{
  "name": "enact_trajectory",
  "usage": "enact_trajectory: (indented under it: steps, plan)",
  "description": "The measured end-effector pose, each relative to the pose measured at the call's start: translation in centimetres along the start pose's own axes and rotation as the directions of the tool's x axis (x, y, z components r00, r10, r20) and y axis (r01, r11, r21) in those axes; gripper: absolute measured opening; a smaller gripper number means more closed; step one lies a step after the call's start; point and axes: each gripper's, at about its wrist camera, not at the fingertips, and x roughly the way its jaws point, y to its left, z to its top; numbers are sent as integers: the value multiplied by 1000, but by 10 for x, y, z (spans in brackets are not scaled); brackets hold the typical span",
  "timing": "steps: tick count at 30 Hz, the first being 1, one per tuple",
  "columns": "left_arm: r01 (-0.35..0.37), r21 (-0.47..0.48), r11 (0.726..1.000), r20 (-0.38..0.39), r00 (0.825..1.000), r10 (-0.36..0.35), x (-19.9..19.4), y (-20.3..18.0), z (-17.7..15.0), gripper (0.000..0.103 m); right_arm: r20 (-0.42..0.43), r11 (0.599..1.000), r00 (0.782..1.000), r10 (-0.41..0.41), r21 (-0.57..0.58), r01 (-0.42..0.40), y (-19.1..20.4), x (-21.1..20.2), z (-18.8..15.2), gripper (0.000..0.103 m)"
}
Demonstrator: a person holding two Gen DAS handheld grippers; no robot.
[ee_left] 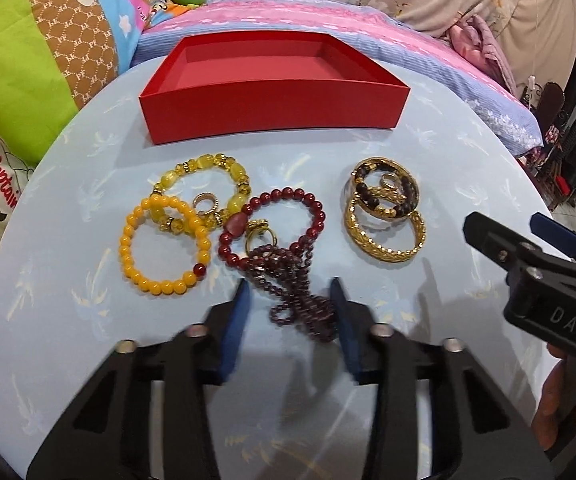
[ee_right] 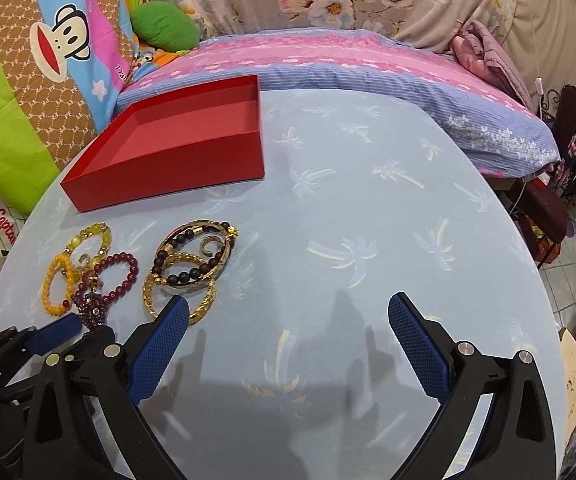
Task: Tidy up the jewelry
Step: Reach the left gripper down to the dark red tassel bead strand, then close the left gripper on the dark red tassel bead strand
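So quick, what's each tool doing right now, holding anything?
Left tool: jaws either side of the dark purple bead strand; grip cannot be told.
Right tool: open, holding nothing.

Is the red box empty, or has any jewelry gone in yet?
Empty. The red box shows only bare floor in both views; all the bracelets lie on the table before it.
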Motion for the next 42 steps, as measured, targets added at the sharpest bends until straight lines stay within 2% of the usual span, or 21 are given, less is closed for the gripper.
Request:
enact_trajectory:
  steps: [2, 3, 6, 12, 16, 22, 26, 28, 29, 30, 31, 34, 35, 37, 38, 39, 42]
  plan:
    - [16, -2, 1000, -6, 1000, -16, 0, 1, 1, 20, -5, 1000, 1000, 18, -3, -18, 3, 2, 1, 96]
    - [24, -6, 1000, -7, 1000, -24, -1, 2, 2, 14, -7, 1000, 1000, 26, -5, -26, 5, 2, 2, 96]
    - [15, -8, 1000, -1, 1000, -15, -7, 6, 4, 11, -4, 999, 999, 52, -17, -52, 12, 2, 4, 96]
    - [-7, -13, 1000, 25, 1000, 8, -21, 16, 10, 2, -18, 993, 993, 113, -44, -114, 29, 9, 10, 81]
    - [-21, -34, 999, 38, 999, 22, -26, 27, 17, 1, -45, 987, 988, 150, -58, -153, 40, 16, 13, 70]
    - [-47, -66, 997, 49, 998, 50, -30, 42, 20, 0, -61, 980, 982, 178, -78, -183, 51, 21, 17, 64]
    - [-30, -67, 997, 39, 999, 33, -29, 44, 18, 1, -63, 980, 982, 176, -83, -181, 52, 22, 17, 64]
    - [-11, -59, 998, 38, 999, 14, -29, 39, 16, 5, -63, 981, 983, 171, -80, -176, 50, 21, 17, 64]
    - [-1, -57, 998, 33, 999, 3, -28, 35, 14, 20, -64, 982, 983, 169, -76, -174, 49, 21, 18, 64]
    - [1, -57, 998, 34, 999, 1, -28, 32, 13, 41, -64, 983, 984, 168, -70, -172, 48, 21, 18, 64]
    - [0, -58, 998, 39, 999, 3, -27, 31, 12, 47, -63, 984, 984, 165, -63, -169, 45, 20, 17, 64]
    - [15, -44, 999, 27, 1000, -14, -19, 26, 11, 49, -59, 986, 986, 153, -56, -156, 41, 19, 17, 64]
    - [19, -45, 999, 16, 1000, -18, -14, 25, 10, 48, -60, 987, 987, 151, -51, -154, 39, 19, 17, 64]
    - [29, -51, 998, 0, 1000, -29, -6, 26, 10, 41, -62, 988, 987, 149, -40, -152, 36, 19, 17, 64]
    - [36, -54, 998, -7, 999, -37, -3, 27, 11, 25, -63, 988, 987, 149, -38, -151, 35, 19, 17, 64]
    - [53, -58, 997, -19, 998, -54, 0, 28, 11, 17, -62, 988, 987, 148, -39, -151, 35, 19, 16, 64]
    - [75, -53, 996, -11, 997, -76, -3, 30, 11, 8, -61, 987, 986, 153, -46, -155, 36, 18, 16, 64]
